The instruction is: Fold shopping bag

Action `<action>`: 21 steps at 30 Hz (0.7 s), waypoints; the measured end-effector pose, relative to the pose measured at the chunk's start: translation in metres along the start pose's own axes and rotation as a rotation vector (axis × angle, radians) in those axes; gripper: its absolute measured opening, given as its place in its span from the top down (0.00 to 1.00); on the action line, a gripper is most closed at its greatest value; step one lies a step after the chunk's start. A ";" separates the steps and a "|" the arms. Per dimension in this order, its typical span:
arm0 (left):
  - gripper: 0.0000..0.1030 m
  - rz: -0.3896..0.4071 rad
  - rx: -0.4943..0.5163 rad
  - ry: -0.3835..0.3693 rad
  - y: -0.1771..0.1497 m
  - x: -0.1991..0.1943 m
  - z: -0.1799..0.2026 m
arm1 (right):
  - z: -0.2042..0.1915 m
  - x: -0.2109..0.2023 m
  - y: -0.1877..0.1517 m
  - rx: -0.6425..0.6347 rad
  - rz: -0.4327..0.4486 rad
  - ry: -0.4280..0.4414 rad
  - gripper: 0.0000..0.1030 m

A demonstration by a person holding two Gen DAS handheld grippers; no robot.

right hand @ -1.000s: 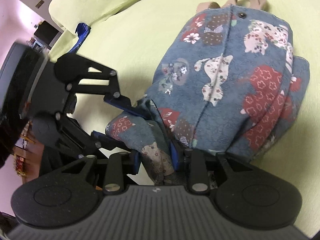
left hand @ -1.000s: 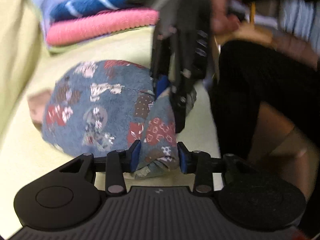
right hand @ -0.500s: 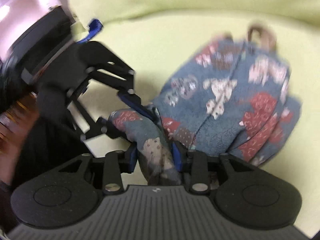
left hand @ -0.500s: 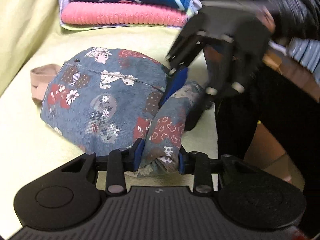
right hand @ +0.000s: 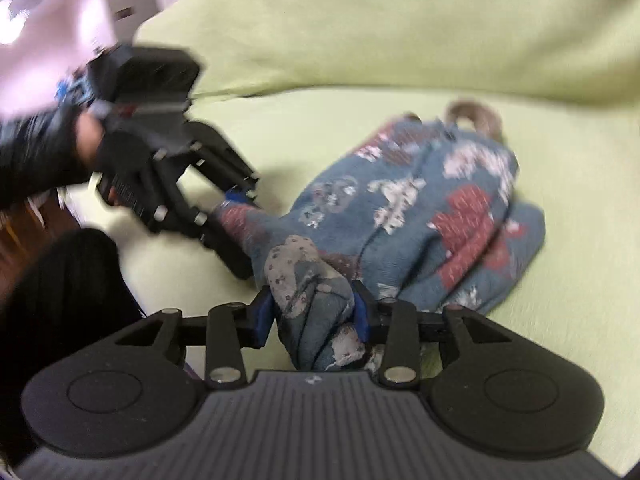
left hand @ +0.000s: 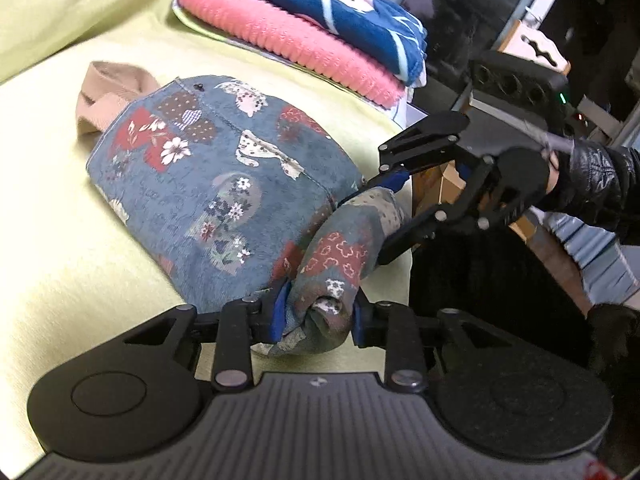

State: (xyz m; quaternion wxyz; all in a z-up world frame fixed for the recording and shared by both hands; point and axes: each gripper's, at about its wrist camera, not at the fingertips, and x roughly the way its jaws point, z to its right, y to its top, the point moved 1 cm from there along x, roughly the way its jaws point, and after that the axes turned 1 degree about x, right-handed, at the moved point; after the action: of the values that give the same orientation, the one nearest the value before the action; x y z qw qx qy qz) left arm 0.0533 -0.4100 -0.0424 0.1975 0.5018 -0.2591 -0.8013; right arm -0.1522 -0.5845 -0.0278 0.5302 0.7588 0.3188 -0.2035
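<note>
We see one shopping bag (left hand: 224, 184) on the yellow-green cushion (left hand: 60, 240), pinched at its near rolled edge by both grippers.

The right-wrist view is blurred, so the bag's print and the tan handle (left hand: 108, 88) at 12 o'clock are hard to make out there; only part of the handle shows, the rest tucked behind the bag. The left gripper (left hand: 316, 314) has just been closing its jaws, and its blue pads press a bunched fold of cloth. The right gripper (right hand: 314, 314) has just eased its jaws inward too, clamping a second bunch. At 1 o'clock in the left view we count two folded towels (left hand: 304, 40), one pink, one blue, stacked. A dark sleeve (left hand: 600, 184) is cut off at 3 o'clock.
</note>
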 end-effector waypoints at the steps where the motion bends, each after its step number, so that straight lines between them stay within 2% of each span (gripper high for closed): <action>1: 0.66 0.007 -0.013 -0.005 0.001 0.004 -0.003 | 0.006 0.001 0.008 0.050 -0.032 0.015 0.66; 7: 0.68 0.072 -0.106 -0.041 -0.008 0.002 -0.015 | 0.043 0.014 0.027 0.365 -0.130 0.077 0.67; 11: 0.67 0.090 -0.080 0.000 -0.003 0.007 -0.011 | 0.054 0.017 0.025 0.449 -0.157 0.088 0.69; 16: 0.64 0.073 0.103 0.181 -0.002 -0.001 0.027 | 0.053 0.018 0.028 0.472 -0.185 0.074 0.69; 19: 0.62 0.073 0.274 0.341 -0.006 -0.008 0.060 | 0.054 0.022 0.030 0.495 -0.199 0.070 0.70; 21: 0.62 0.105 0.392 0.435 -0.009 -0.012 0.085 | 0.056 0.025 0.031 0.508 -0.209 0.068 0.70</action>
State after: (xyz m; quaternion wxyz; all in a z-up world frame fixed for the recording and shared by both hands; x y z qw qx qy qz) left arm -0.0188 -0.3776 -0.0090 0.1887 0.6763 -0.3860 -0.5984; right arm -0.1112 -0.6372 -0.0430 0.2880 0.8368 0.3518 -0.3052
